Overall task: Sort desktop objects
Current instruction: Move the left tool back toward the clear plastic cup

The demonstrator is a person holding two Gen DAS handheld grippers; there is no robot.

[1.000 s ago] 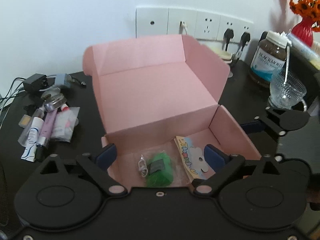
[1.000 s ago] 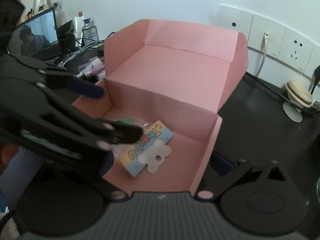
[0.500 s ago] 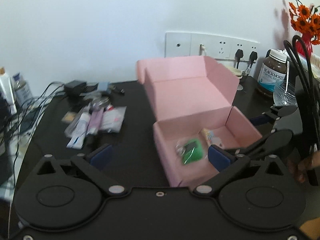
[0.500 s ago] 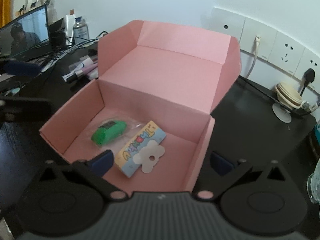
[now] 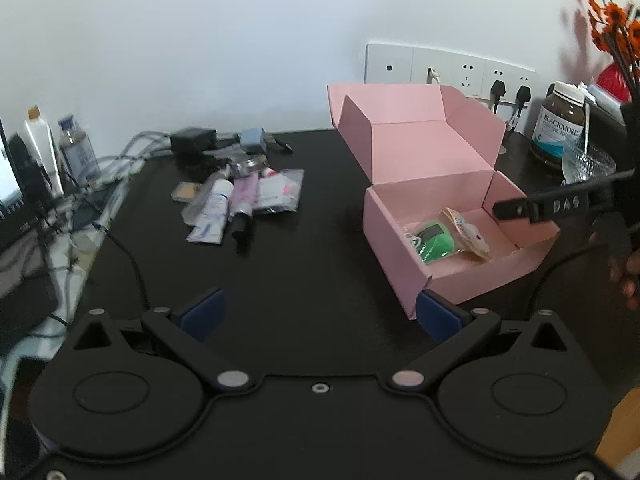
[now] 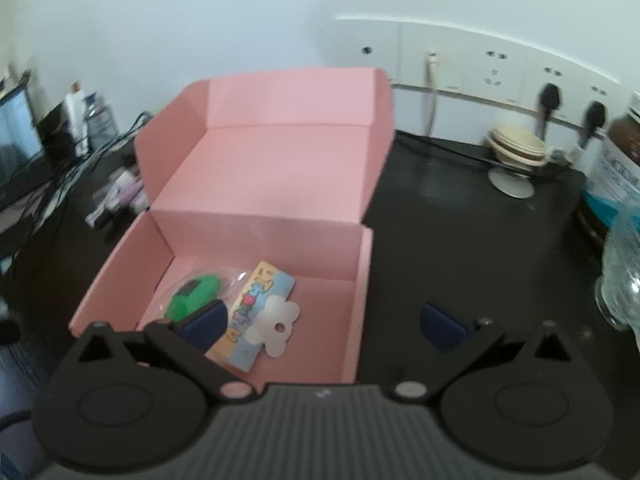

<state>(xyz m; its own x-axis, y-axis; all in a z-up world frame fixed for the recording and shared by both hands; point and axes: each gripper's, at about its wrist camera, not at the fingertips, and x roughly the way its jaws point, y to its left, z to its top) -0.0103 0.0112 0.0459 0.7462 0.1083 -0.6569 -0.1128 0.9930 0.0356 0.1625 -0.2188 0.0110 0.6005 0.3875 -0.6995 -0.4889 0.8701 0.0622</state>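
An open pink cardboard box [image 5: 400, 248] stands on the black desk with its lid up. In it lie a green item in a clear bag [image 5: 434, 242] and a colourful card with a white flower tag [image 5: 466, 232]. My left gripper [image 5: 320, 312] is open and empty over bare desk, to the left of the box's near corner. A pile of tubes and sachets [image 5: 240, 200] lies further left. My right gripper [image 6: 323, 324] is open and empty, astride the box's [image 6: 280, 168] right wall: one finger above the green item [image 6: 192, 296] and card [image 6: 260, 312], the other outside.
A brown supplement jar [image 5: 560, 128] and a glass bowl [image 5: 588, 164] stand right of the box, below wall sockets [image 5: 448, 68]. Cables, a charger [image 5: 192, 138], bottles [image 5: 76, 152] and a screen crowd the left edge. A hand [image 5: 628, 272] is at the far right.
My left gripper has drawn back and to the left, out of the box, leaving the green bagged item inside. The right gripper's view has rolled and shifted slightly right.
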